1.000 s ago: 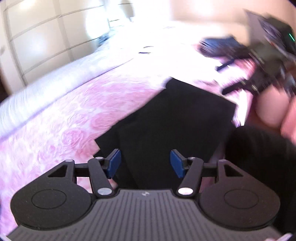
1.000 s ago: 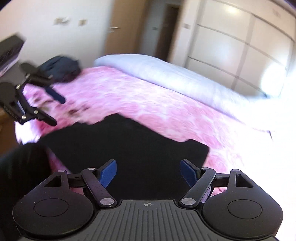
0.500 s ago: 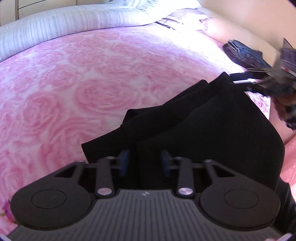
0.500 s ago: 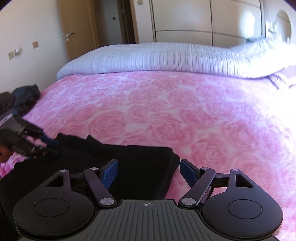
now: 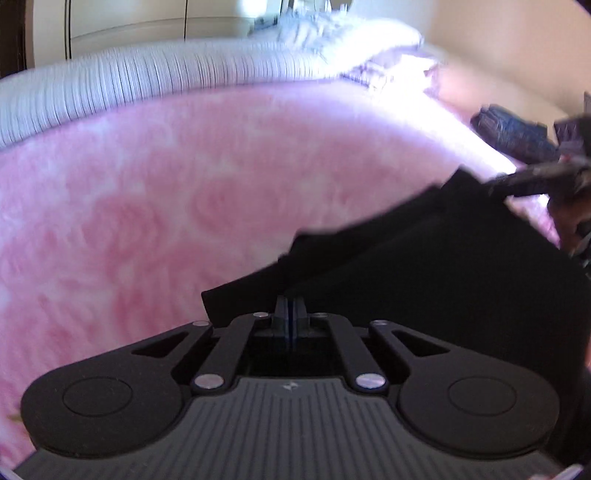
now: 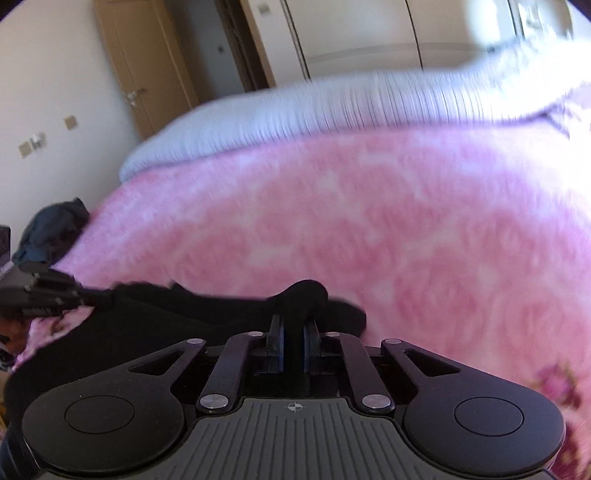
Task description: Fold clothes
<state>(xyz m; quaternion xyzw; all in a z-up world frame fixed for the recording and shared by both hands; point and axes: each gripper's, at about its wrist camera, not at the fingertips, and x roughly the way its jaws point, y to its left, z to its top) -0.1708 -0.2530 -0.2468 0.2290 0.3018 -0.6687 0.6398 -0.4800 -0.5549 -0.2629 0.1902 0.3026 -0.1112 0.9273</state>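
In the left wrist view, the left gripper (image 5: 290, 309) sat at the lower centre of the frame with its 2 blue pads pressed together, pinching the near edge of the black garment (image 5: 424, 273). The cloth spread from the pads toward the right of the frame and up to a corner at the upper right, where the right gripper (image 5: 517, 182) met it. In the right wrist view, that right gripper (image 6: 293, 341) was closing at the lower centre of the frame, a raised fold of the black garment (image 6: 184, 325) bunched between its 2 pads, which pressed on it with a narrow gap left. The cloth ran from there to the left of the frame, where the left gripper (image 6: 92, 297) held its far corner.

The garment lay on the near part of a pink rose-patterned bedspread (image 6: 369, 221), which filled the middle of both views. Beyond it, across the top, lay a pale striped duvet (image 6: 332, 99). A dark bundle of clothes (image 6: 51, 232) sat at the left edge of the bed. Farthest off stood white wardrobe doors (image 6: 369, 29) and a wooden door (image 6: 144, 66) at the upper left. Both views were blurred.
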